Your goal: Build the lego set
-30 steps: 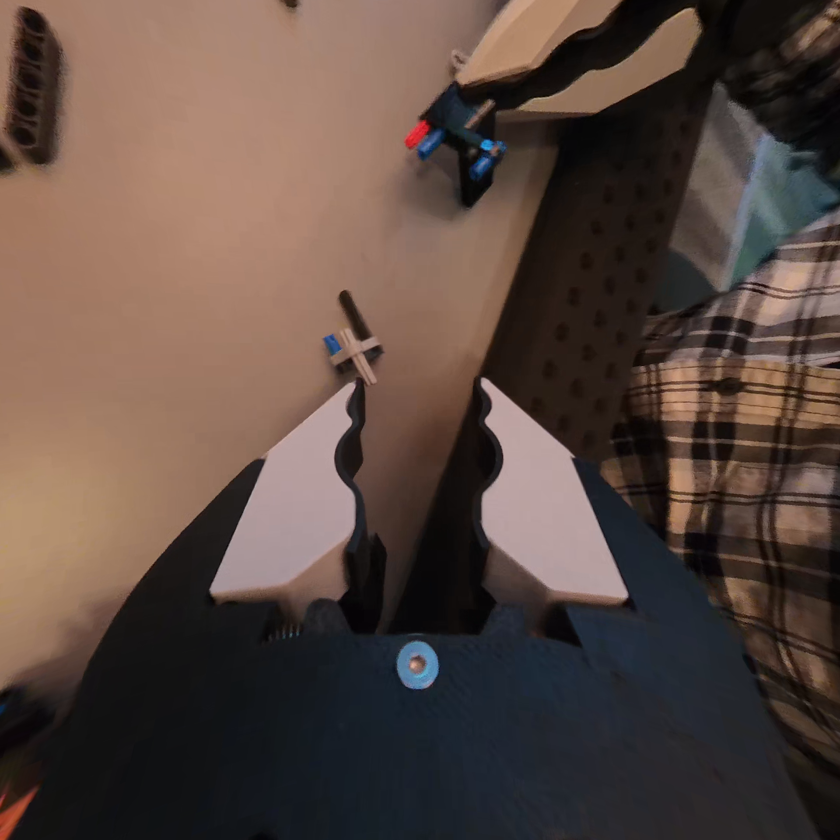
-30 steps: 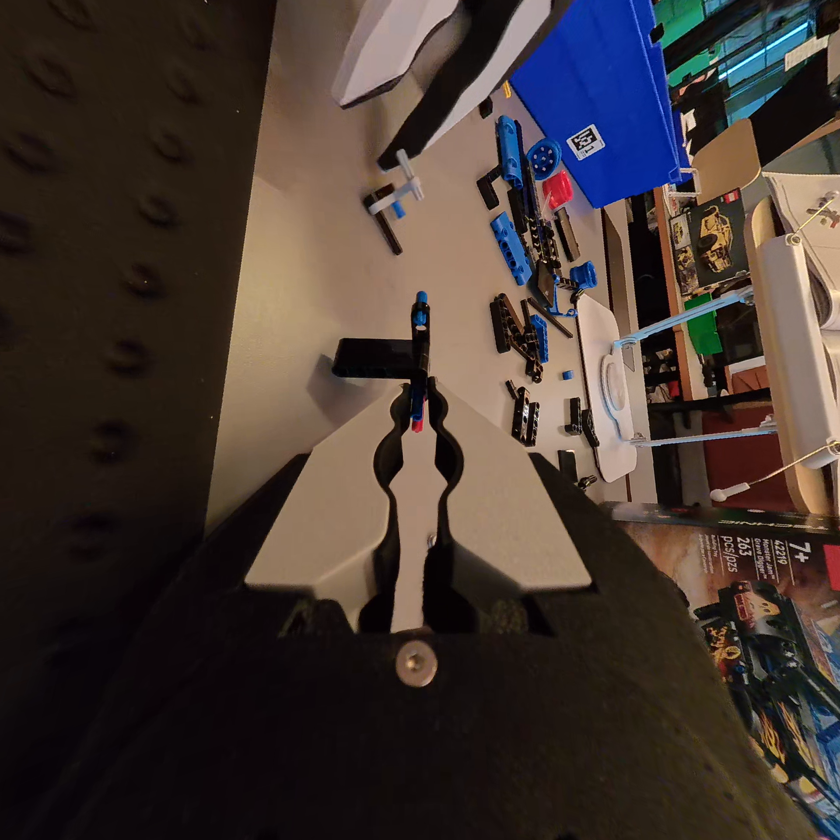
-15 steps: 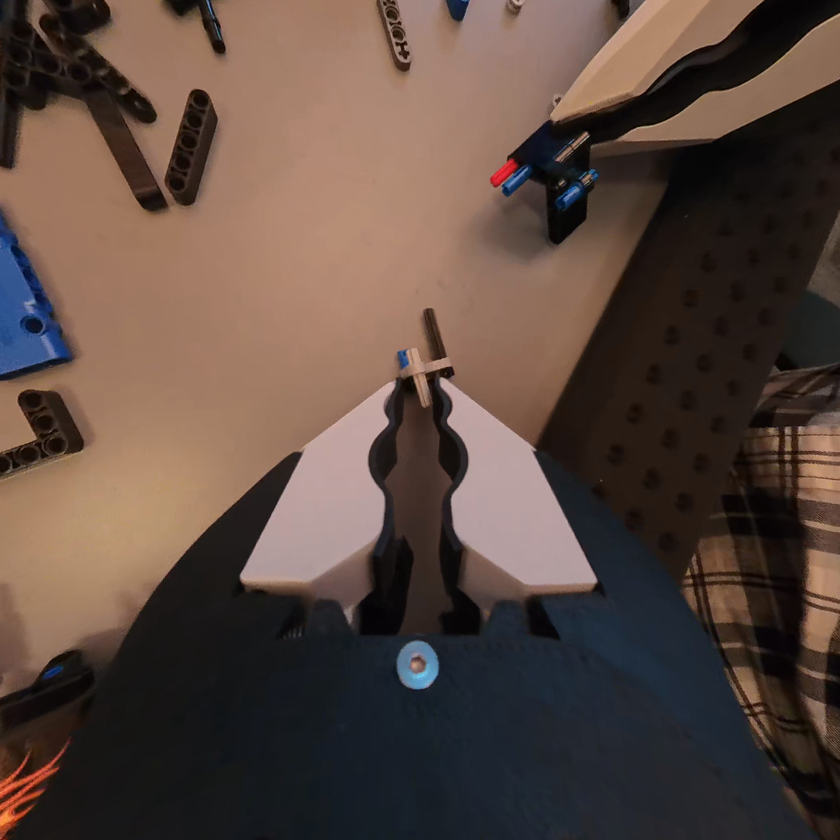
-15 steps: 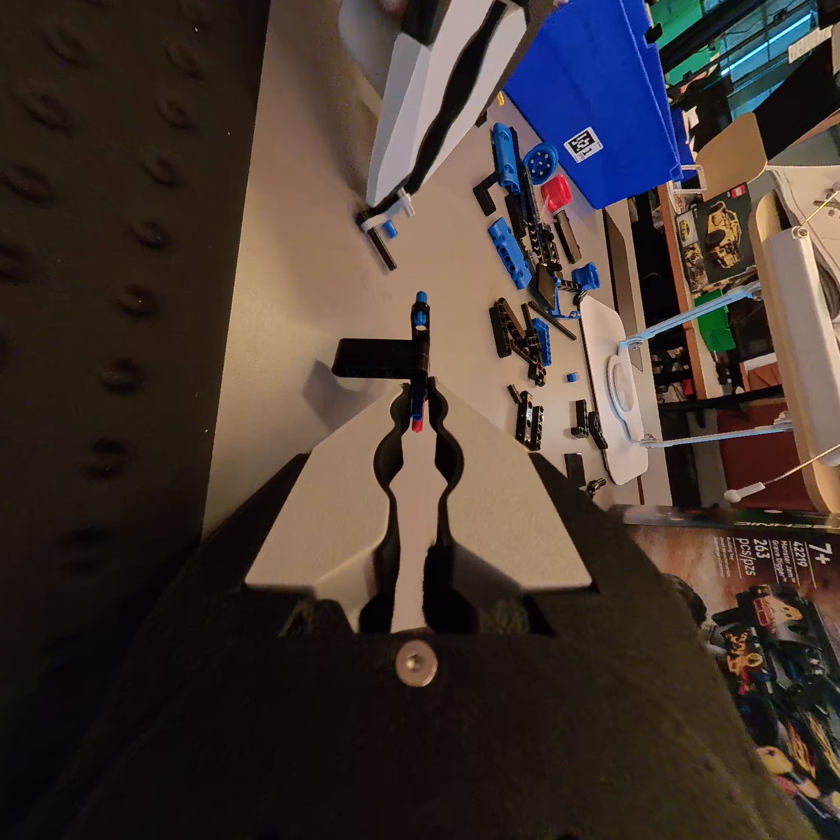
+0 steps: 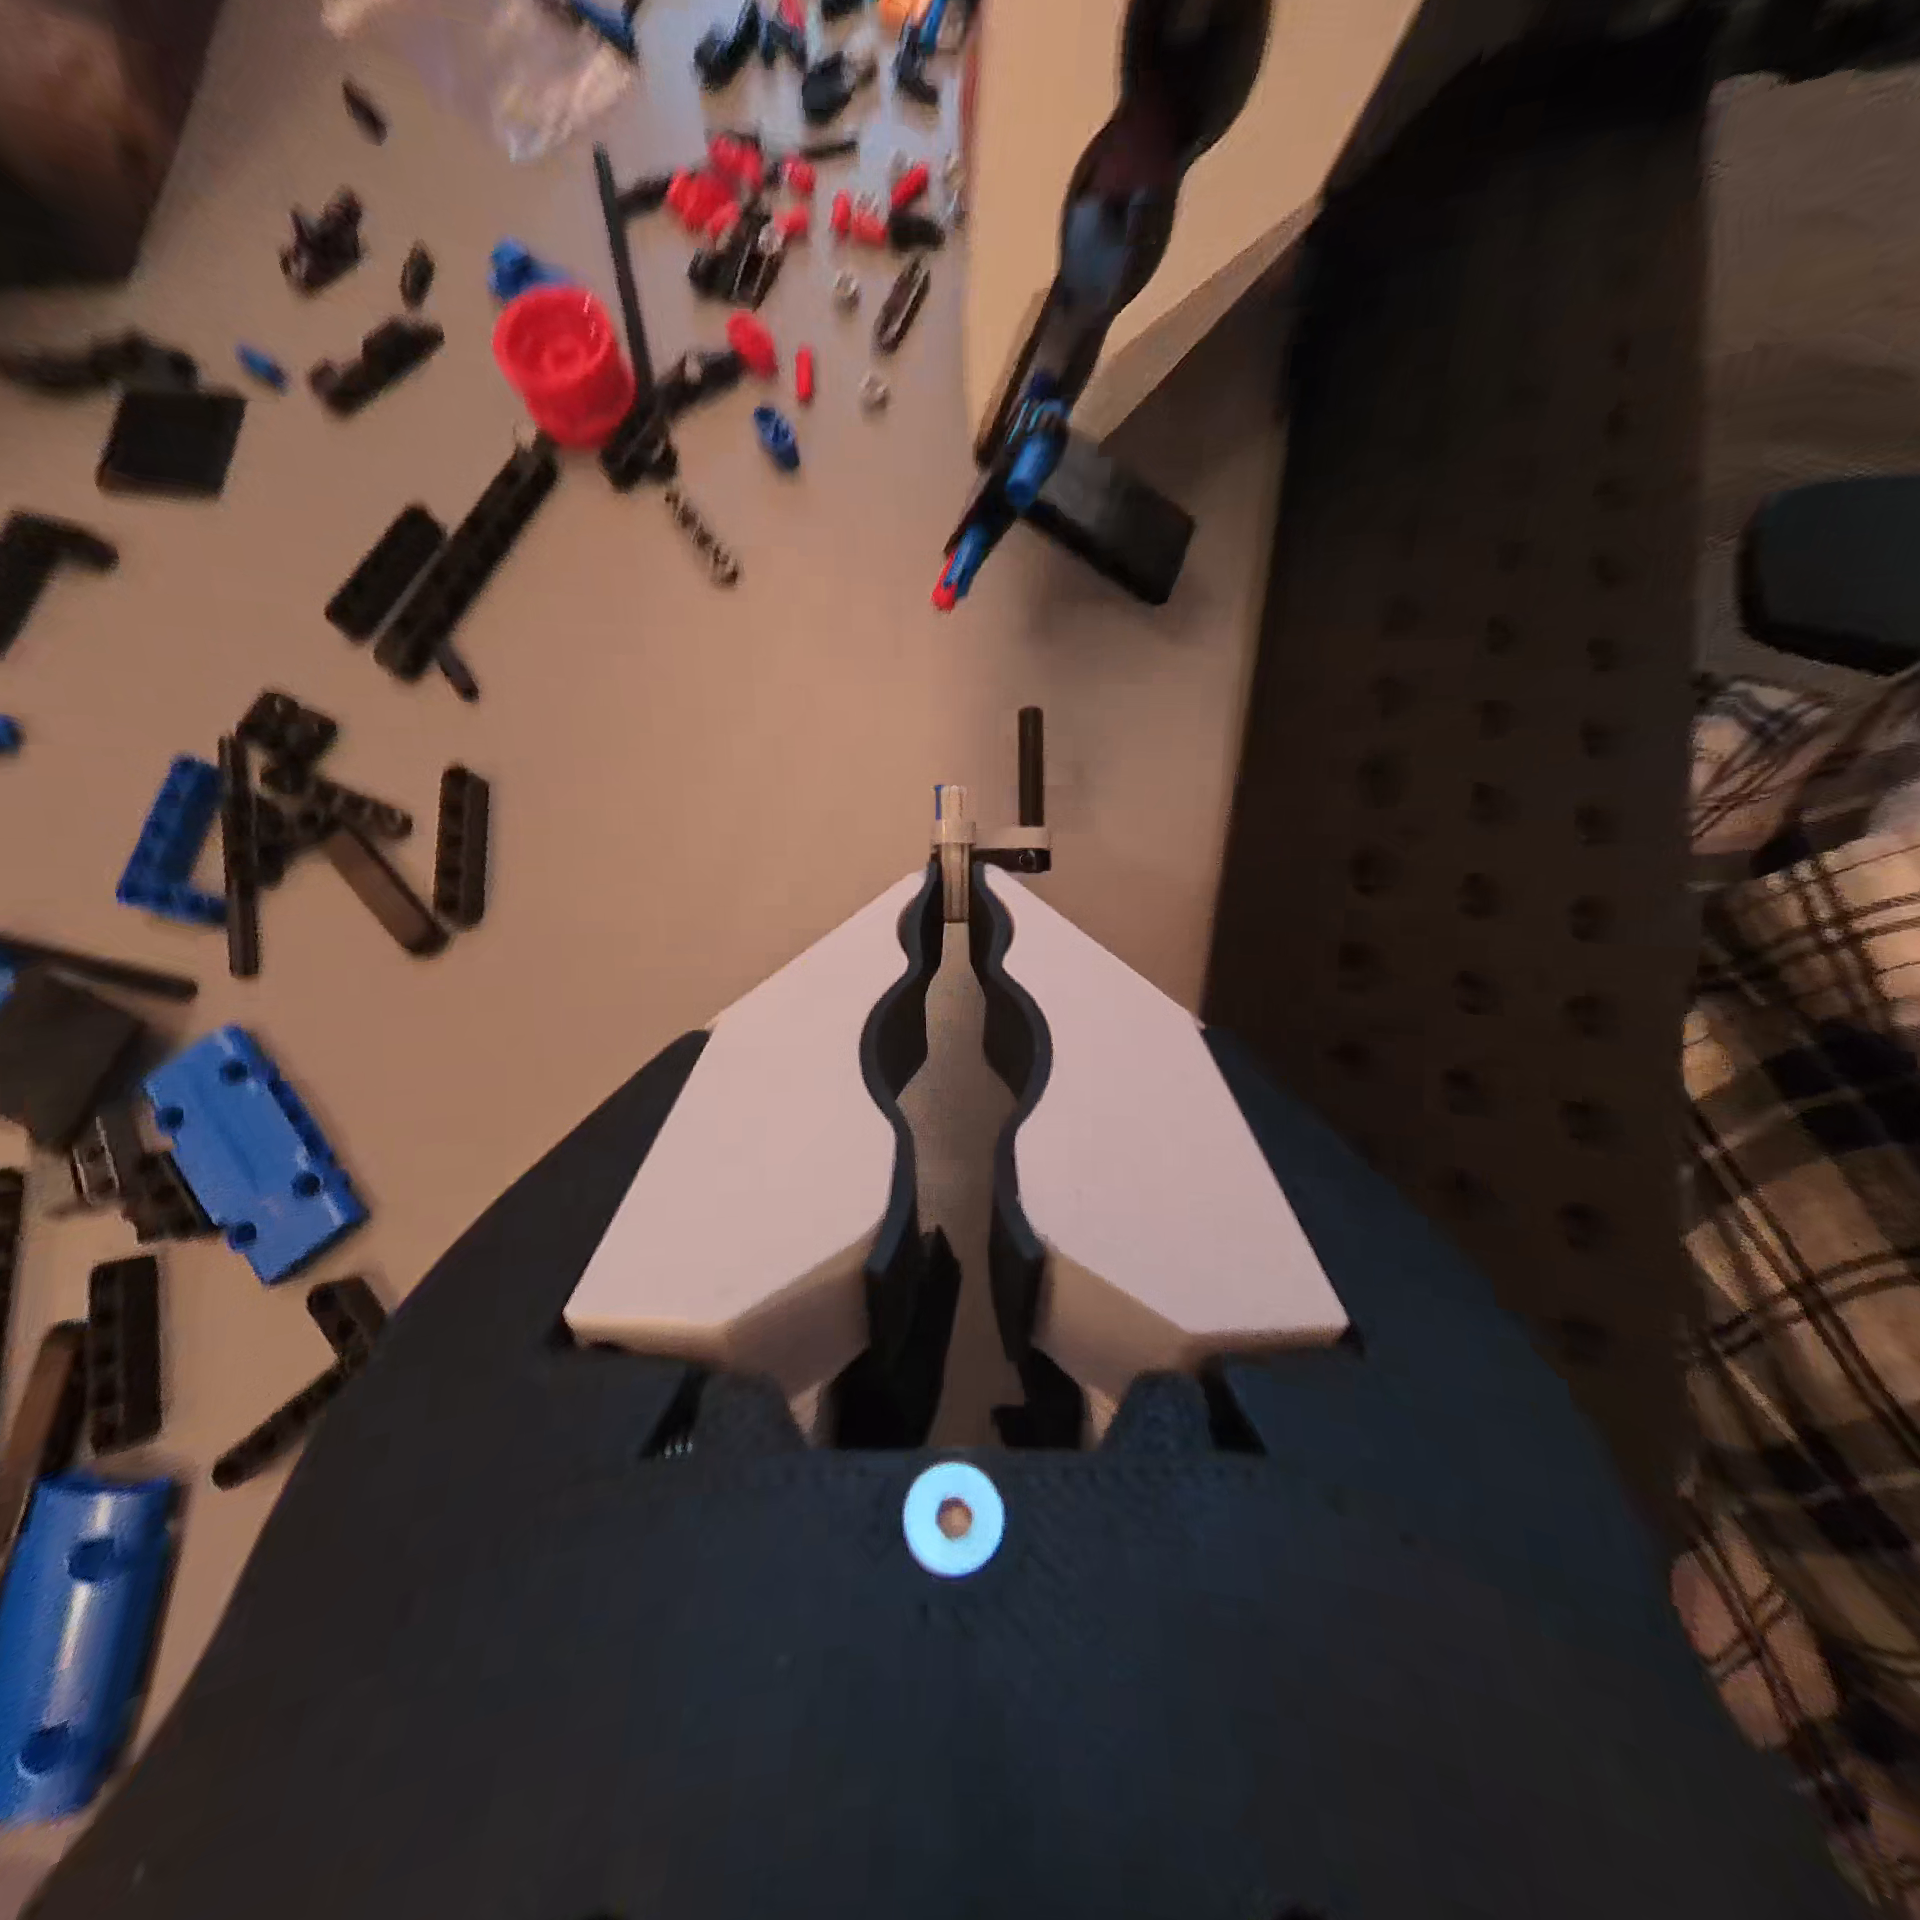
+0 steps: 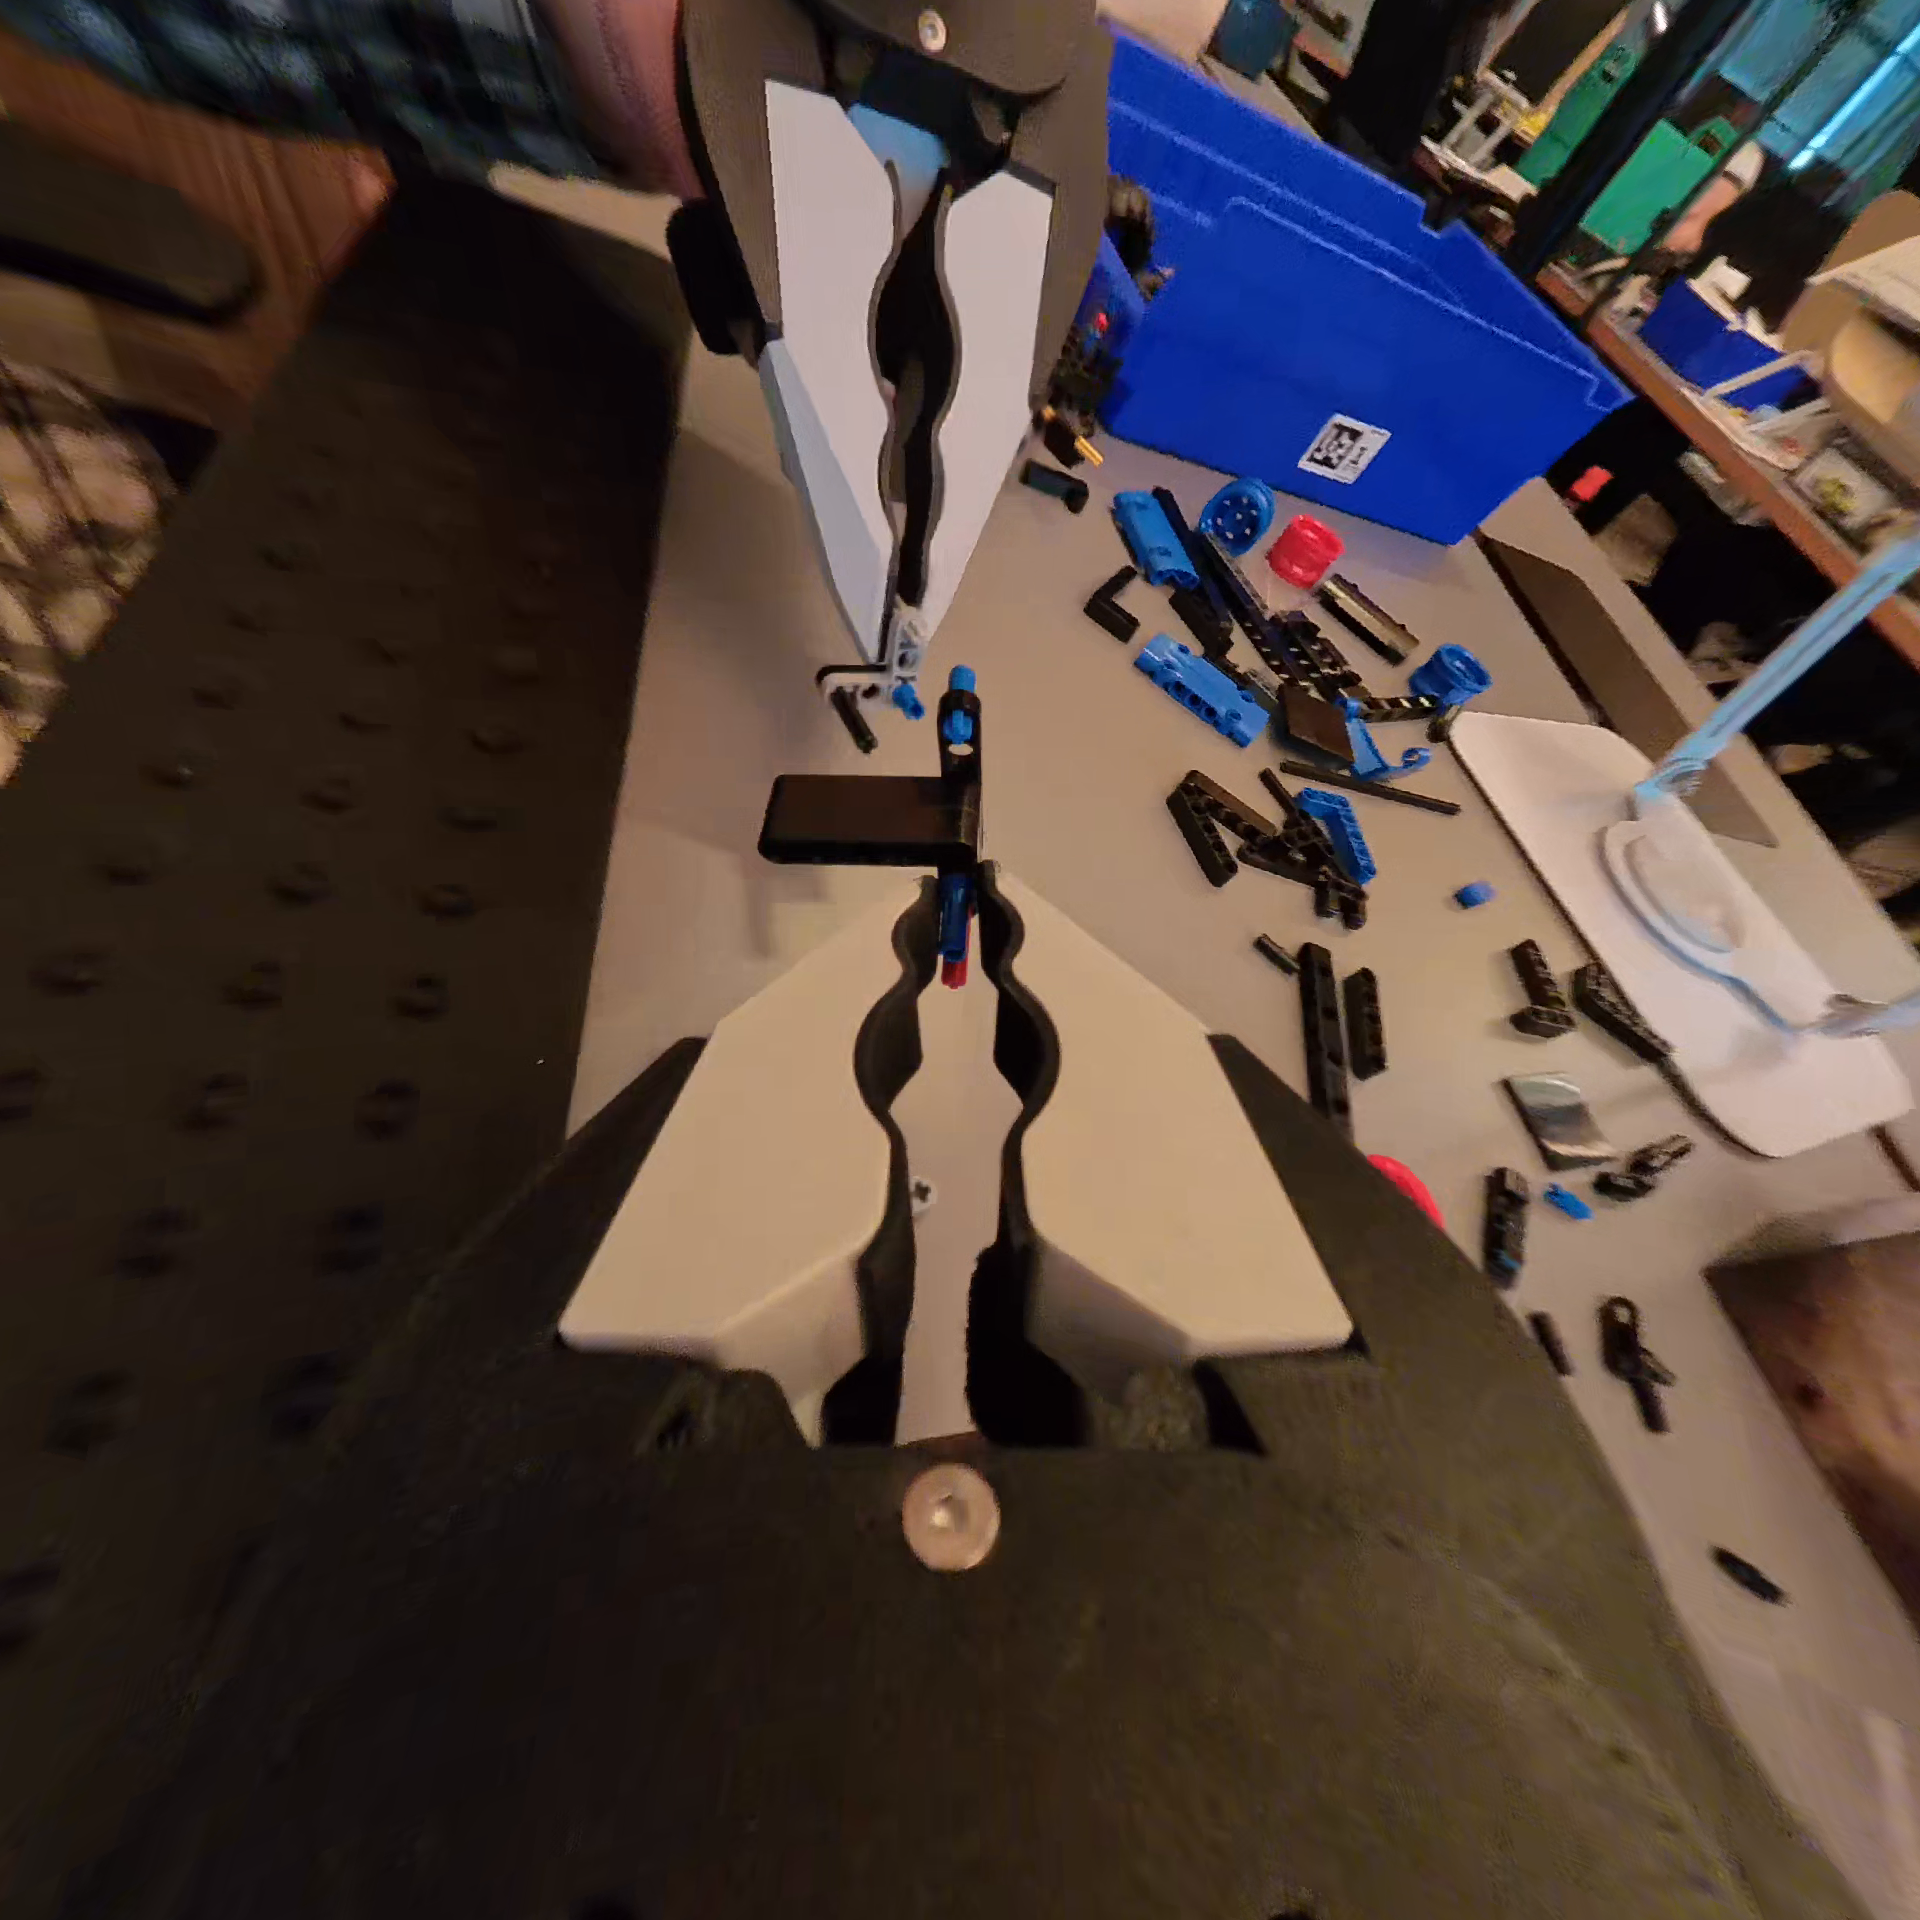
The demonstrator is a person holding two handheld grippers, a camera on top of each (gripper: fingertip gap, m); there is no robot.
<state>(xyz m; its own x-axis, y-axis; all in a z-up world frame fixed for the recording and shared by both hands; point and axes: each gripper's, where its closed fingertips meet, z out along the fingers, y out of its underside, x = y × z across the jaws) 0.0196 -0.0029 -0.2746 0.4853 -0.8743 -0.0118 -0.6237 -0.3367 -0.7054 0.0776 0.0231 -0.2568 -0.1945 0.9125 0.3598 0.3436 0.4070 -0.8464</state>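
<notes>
My left gripper (image 5: 958,885) is shut on a small grey connector piece (image 5: 958,847) with a blue pin and a black axle (image 5: 1029,764), held off the table. It also shows in the right wrist view (image 6: 902,652) hanging from the left gripper (image 6: 906,623). My right gripper (image 6: 958,902) is shut on a black assembly (image 6: 883,819) with blue and red pins, a black panel sticking out left. In the left wrist view that assembly (image 5: 1101,509) sits at the right gripper's tips (image 5: 1023,457). The two held pieces are close but apart.
Many loose black, blue and red Lego parts (image 5: 416,582) lie scattered on the beige table (image 5: 727,665). A red wheel hub (image 5: 561,364) lies among them. A blue bin (image 6: 1330,343) stands at the back, a white tray (image 6: 1704,935) to the right. A black perforated board (image 5: 1455,727) borders the table. About 8 cm separates my left fingertips from my right. About 12 cm separates my right fingertips from the red wheel hub (image 5: 561,364).
My left gripper closed on the grey connector piece, lifted it off the table and turned it. Both grippers rotated and now face each other closely; the right still holds the black assembly.
</notes>
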